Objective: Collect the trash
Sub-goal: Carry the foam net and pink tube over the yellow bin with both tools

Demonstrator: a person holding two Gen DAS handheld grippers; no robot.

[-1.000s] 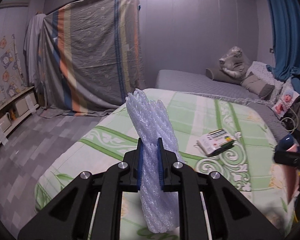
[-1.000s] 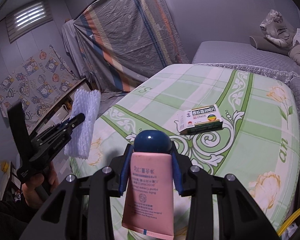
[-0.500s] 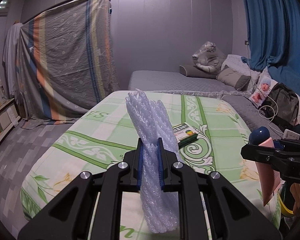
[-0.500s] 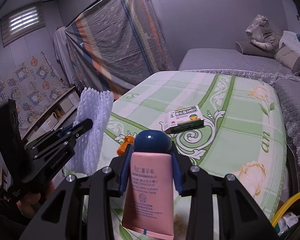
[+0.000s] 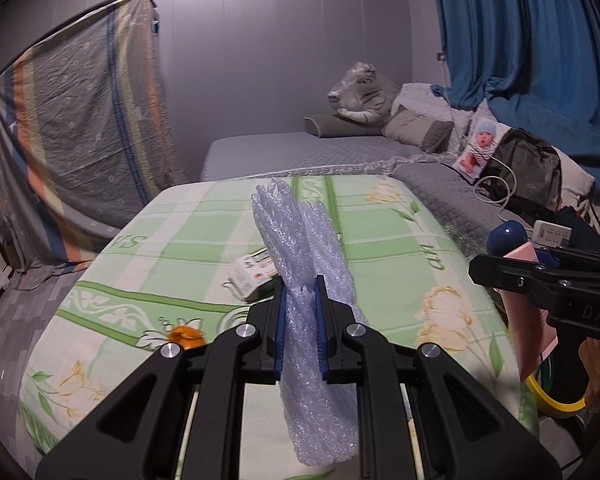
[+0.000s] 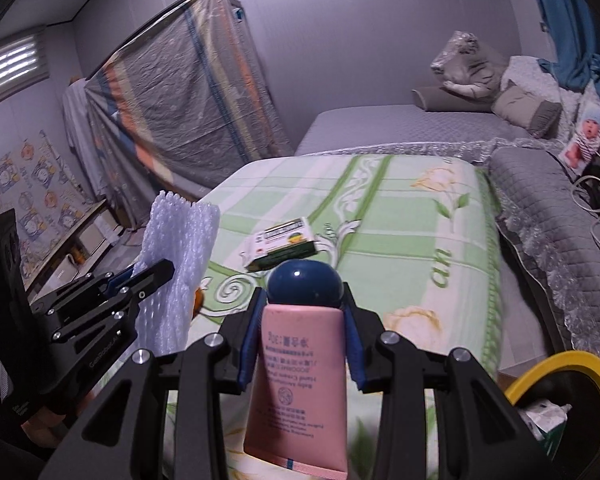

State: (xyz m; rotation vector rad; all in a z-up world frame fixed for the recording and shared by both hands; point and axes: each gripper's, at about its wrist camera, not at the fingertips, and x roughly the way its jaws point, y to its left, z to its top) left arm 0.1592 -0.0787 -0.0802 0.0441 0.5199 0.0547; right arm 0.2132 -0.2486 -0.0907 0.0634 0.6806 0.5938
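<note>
Left gripper [image 5: 300, 320] jaws pinch a white foam net sleeve [image 5: 312, 280], held up over the bed [image 5: 380, 248] w/ green flower cover. Right gripper [image 6: 300, 332] jaws pinch a pink tube [image 6: 300, 392] w/ dark blue cap. Small med box [image 6: 284, 244] lies on the bed, just past both. Orange bit [image 5: 184, 336] near bed's front edge. Yellow-rim bin [image 6: 564, 384] sits low at right, beside the bed.

"an" is printed in green on the bedspread [image 6: 440, 216]; "das" is marked on the right gripper [image 5: 500, 260]; the pink tube's [image 6: 300, 376] print is unreadable.
</note>
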